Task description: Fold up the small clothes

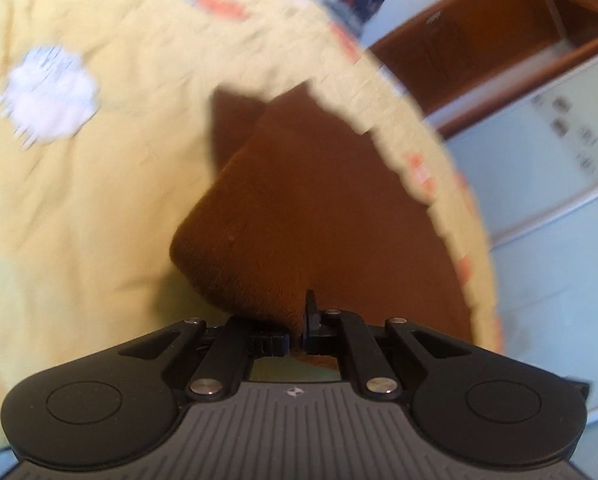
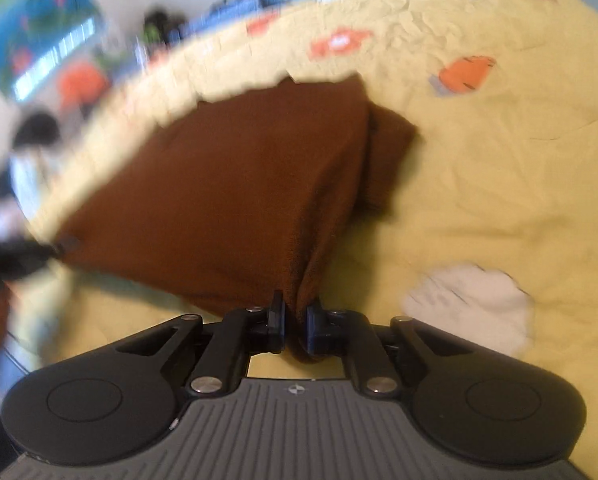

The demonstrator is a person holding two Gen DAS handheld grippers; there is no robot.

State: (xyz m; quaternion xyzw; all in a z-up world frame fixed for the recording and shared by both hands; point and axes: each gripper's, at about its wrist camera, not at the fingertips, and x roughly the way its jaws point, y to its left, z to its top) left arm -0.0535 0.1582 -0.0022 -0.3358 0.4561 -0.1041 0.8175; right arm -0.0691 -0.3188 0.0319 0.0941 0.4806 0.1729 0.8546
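Note:
A small brown knit garment (image 1: 299, 208) lies on a yellow bedsheet (image 1: 99, 200) close to the bed's edge. My left gripper (image 1: 299, 320) is shut on one corner of it, and the cloth bunches up between the pads. In the right wrist view the same brown garment (image 2: 235, 184) spreads toward the bed's edge, with a folded flap on its right side. My right gripper (image 2: 295, 320) is shut on a gathered fold of the brown cloth. At the far left of that view the other gripper (image 2: 55, 248) pinches the garment's opposite corner. Both views are blurred.
The yellow sheet (image 2: 499, 184) carries orange and white printed patches, one white patch (image 2: 471, 304) being near my right gripper. A brown wooden cabinet (image 1: 479, 40) and a pale floor (image 1: 547, 200) lie beyond the bed's edge. Cluttered coloured items (image 2: 59, 40) stand past the bed.

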